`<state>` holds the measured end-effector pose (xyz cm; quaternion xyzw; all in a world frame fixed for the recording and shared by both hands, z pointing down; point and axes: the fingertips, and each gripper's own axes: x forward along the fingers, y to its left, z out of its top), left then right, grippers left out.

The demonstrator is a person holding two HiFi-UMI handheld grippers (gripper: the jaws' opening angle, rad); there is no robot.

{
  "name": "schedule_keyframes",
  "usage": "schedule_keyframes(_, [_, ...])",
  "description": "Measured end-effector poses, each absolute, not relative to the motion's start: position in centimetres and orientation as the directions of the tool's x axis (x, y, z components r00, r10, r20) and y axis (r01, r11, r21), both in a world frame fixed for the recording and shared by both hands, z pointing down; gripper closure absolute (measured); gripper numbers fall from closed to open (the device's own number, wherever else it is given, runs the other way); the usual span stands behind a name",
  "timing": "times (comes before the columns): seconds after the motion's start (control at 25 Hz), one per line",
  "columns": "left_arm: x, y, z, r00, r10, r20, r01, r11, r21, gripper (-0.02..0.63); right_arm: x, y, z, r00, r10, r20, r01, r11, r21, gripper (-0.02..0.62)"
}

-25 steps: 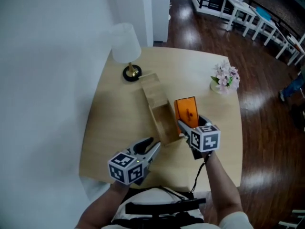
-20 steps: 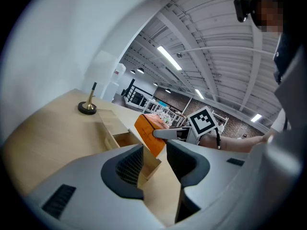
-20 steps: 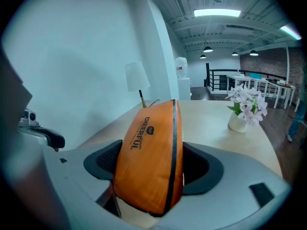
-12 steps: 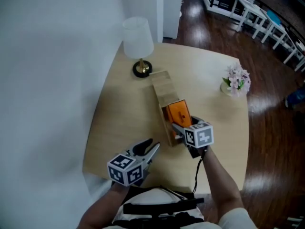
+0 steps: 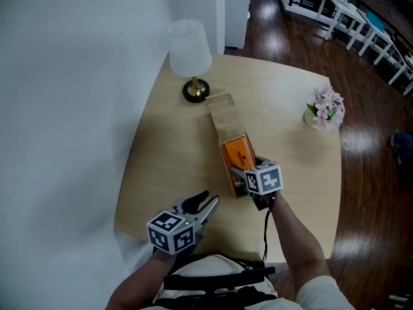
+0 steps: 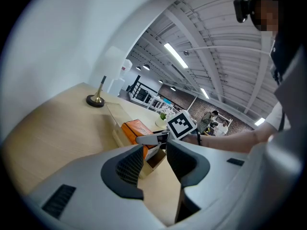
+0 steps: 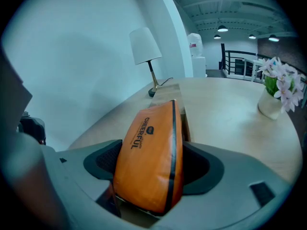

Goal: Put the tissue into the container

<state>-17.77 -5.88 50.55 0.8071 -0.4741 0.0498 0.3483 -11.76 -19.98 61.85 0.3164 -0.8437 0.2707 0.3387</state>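
Observation:
An orange tissue pack (image 5: 236,152) sits between the jaws of my right gripper (image 5: 244,170), which is shut on it. The pack hangs over the near end of the long open wooden container (image 5: 222,118), partly inside its walls. In the right gripper view the tissue pack (image 7: 151,152) fills the space between the pads, with the container (image 7: 169,92) stretching away behind it. My left gripper (image 5: 205,203) rests near the table's front edge, open and holding nothing. Its own view looks past its fingers (image 6: 125,166) at the tissue pack (image 6: 135,128) and the container (image 6: 116,115).
A white-shaded lamp (image 5: 191,57) stands just beyond the container's far end. A small pot of pink flowers (image 5: 324,107) is at the table's right edge. The round wooden table (image 5: 161,154) meets a white wall on the left; dark floor lies to the right.
My right gripper has carried the tissue pack leftward from beside the container to over its near end and lowered it. The left gripper has stayed put.

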Motion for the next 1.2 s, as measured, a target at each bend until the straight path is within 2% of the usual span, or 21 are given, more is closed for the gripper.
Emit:
schedule_keyframes(0.24, [-17.6, -5.8, 50.5, 0.548, -0.728, 0.412, -0.798, -0.307, 0.519, 0.453, -11.7, -20.2, 62.2, -0.532, -0.402, 0.745, -0.731, 0.662, -0.165, 0.199])
schedule_keyframes(0.56, [-17.3, -5.3, 50.3, 0.553, -0.727, 0.407, -0.794, -0.313, 0.520, 0.453, -11.5, -20.1, 61.3, -0.560, -0.409, 0.721, -0.737, 0.643, -0.208, 0.200])
schedule_keyframes(0.88, [-16.0, -4.7, 48.7, 0.575, -0.731, 0.366, -0.780, -0.355, 0.515, 0.465, -9.6, -17.5, 55.6, -0.624, -0.463, 0.629, -0.727, 0.639, -0.251, 0.203])
schedule_keyframes(0.92, [-15.7, -4.8, 48.5, 0.581, -0.731, 0.357, -0.777, -0.368, 0.511, 0.466, -9.2, -17.1, 55.0, -0.624, -0.473, 0.622, -0.729, 0.639, -0.245, 0.217])
schedule_keyframes(1.0, [-15.2, -4.8, 47.9, 0.593, -0.728, 0.343, -0.771, -0.391, 0.502, 0.466, -8.4, -16.2, 53.8, -0.620, -0.492, 0.612, -0.734, 0.639, -0.230, 0.285])
schedule_keyframes(1.12, [-14.6, -4.8, 47.2, 0.600, -0.726, 0.335, -0.771, -0.414, 0.484, 0.506, -7.2, -15.0, 52.4, -0.608, -0.520, 0.599, -0.745, 0.635, -0.205, 0.336])
schedule_keyframes(1.2, [-14.1, -4.9, 46.6, 0.610, -0.723, 0.325, -0.765, -0.429, 0.480, 0.506, -6.2, -14.5, 51.2, -0.596, -0.548, 0.586, -0.760, 0.621, -0.192, 0.363])
